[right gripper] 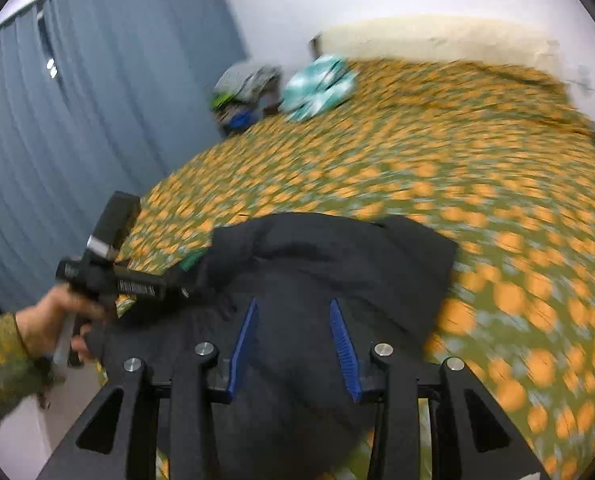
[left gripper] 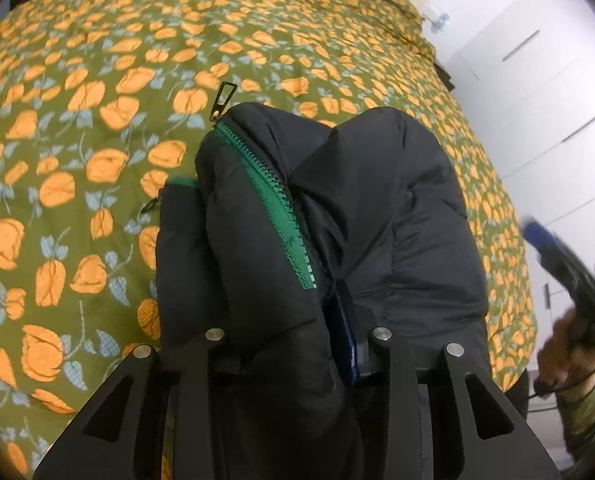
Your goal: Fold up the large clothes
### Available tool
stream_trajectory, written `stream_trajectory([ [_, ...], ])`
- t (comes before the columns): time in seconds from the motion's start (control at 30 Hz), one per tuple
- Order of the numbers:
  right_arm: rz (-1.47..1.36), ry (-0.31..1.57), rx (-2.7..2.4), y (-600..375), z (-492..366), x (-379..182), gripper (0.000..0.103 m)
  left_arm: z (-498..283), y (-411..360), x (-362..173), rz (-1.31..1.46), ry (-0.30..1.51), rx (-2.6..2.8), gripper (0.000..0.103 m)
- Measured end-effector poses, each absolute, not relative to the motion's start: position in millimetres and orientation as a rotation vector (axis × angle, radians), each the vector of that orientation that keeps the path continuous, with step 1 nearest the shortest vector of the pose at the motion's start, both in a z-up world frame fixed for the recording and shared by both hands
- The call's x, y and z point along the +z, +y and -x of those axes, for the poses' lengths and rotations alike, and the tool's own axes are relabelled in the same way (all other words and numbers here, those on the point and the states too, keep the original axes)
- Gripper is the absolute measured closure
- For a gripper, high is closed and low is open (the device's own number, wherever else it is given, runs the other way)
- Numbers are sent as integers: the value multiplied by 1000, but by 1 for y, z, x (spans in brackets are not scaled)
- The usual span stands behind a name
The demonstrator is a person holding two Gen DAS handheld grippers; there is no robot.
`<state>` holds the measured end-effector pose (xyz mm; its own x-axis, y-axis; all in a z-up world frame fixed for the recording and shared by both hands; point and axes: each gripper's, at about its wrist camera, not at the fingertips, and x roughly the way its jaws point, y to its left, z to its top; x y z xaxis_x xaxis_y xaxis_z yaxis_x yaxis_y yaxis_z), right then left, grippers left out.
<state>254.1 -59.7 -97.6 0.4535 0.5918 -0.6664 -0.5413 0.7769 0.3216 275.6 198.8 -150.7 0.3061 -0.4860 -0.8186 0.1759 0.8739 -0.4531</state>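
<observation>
Across the lower middle of both views lies the black jacket (left gripper: pixel 337 216), bunched on the bed's flowered quilt (left gripper: pixel 97 80) near its close edge, probably gathered there so a fold can be laid on flat bedding.

The left tongs (left gripper: pixel 293 332) have a thick roll of the jacket between them, and only one blue pad (left gripper: pixel 347 344) shows, pressed against the cloth. The other is buried, so they look clamped on the jacket, likely to carry that edge over. The right tongs (right gripper: pixel 293 340) stand apart above the dark fabric with both blue pads bare, and nothing is gripped, which suggests they are seeking a fresh hold.

The left wrist view alone shows the green zipper (left gripper: pixel 273 204) and its pull (left gripper: pixel 222 98) at upper centre, plus the other tool at its right edge. The right wrist view, blurred, alone gives the grey curtain (right gripper: pixel 77 140), the teal bundle (right gripper: pixel 317 86) at the bed's far side, and the person's left hand (right gripper: pixel 53 320) at lower left.
</observation>
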Motion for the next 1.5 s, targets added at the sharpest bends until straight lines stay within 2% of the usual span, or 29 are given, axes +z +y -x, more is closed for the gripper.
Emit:
stream_trajectory([
  [0.2, 24, 1038, 759, 48, -313, -156, 65, -283, 213, -176, 347, 1186, -478, 66],
  [0.33, 23, 1186, 718, 76, -334, -200, 66, -288, 228, -202, 379, 1207, -462, 66],
  [0.6, 60, 1179, 674, 85, -342, -244, 67, -297, 234, -229, 459, 1225, -453, 66],
  [0.73, 56, 1167, 674, 82, -344, -238, 66, -297, 230, -223, 422, 1233, -467, 65],
  [0.83, 52, 1151, 675, 71, -329, -210, 65, -292, 229, -219, 391, 1225, -475, 65],
  [0.97, 55, 1028, 772, 38, -260, -152, 65, -290, 233, -219, 409, 1223, -474, 64],
  [1.07, 6, 988, 831, 9, -204, -136, 64, -290, 232, -217, 385, 1225, -472, 64],
  [1.13, -16, 987, 825, -4, -181, -139, 64, -289, 229, -211, 348, 1224, -465, 63],
  [1.3, -79, 1109, 763, -16, -164, -195, 65, -283, 223, -203, 292, 1239, -482, 58],
  [1.5, -33, 1084, 758, -13, -162, -228, 67, -273, 227, -215, 364, 1219, -455, 53],
])
